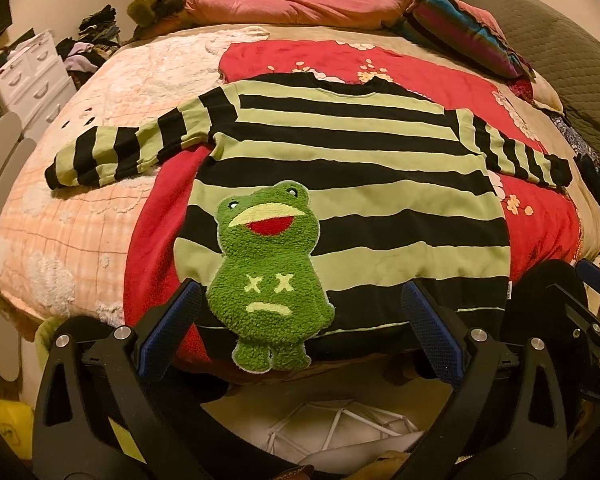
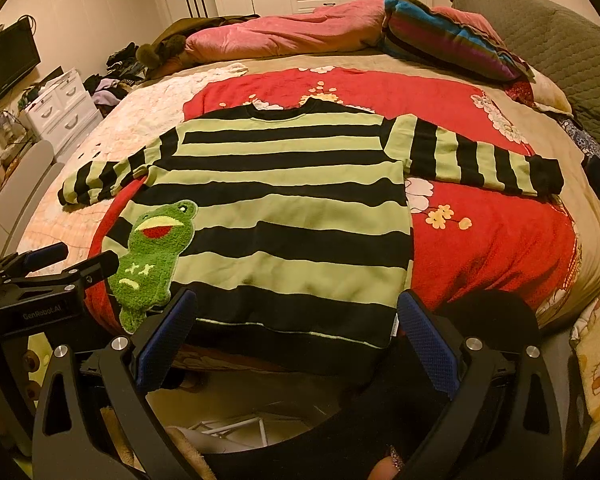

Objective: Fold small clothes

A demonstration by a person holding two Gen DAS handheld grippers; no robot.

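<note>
a green-and-black striped sweater with a frog patch lies flat, sleeves out, mid-frame on a red blanket on the bed — left gripper and right gripper, fingers spread, hover at its hem.

Both wrist views look from the bed's foot toward the headboard, close over the shared sweater.

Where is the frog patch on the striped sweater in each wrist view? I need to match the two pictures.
Left wrist: the frog patch sits low and centre, between the open fingers of the left tool.
Right wrist: the frog patch sits lower left, beside the right tool's left finger.
Shared landmark: the pink quilt at the far end of the bed.
</note>
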